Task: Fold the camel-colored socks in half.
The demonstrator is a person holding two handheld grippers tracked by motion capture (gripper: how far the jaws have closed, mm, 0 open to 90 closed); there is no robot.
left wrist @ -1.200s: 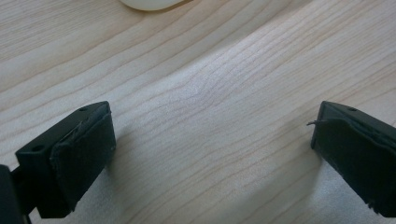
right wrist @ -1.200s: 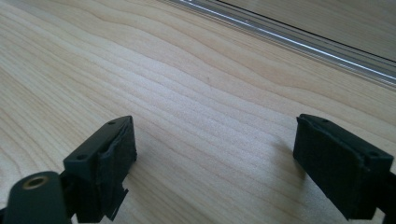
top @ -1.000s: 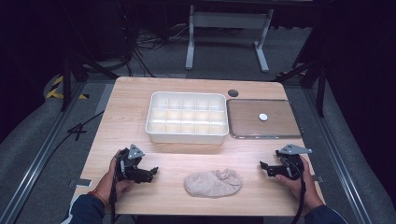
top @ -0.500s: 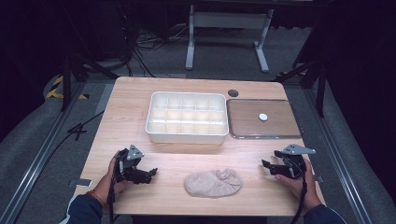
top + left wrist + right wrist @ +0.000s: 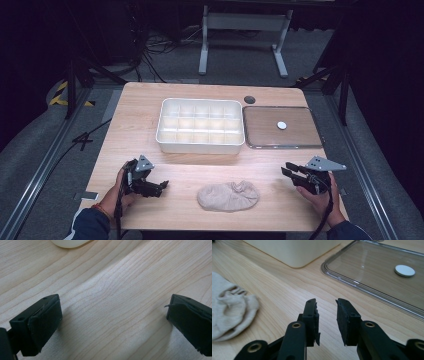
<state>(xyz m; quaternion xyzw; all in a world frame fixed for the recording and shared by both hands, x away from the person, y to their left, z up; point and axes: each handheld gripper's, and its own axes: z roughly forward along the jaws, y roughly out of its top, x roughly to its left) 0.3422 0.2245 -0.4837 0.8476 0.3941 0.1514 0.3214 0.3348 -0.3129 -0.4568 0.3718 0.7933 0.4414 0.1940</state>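
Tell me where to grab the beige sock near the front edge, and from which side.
Likely best: the bunched, open cuff end of the sock, at its right, where folds stand up and give the jaws something to pinch. The rest lies flat on the table. Come in from the right with the right gripper, low along the tabletop; its jaws are slightly parted with nothing between them.

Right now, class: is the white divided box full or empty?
Empty. In the high view every compartment of the box shows only its bare pale floor; the sock lies outside it on the table.
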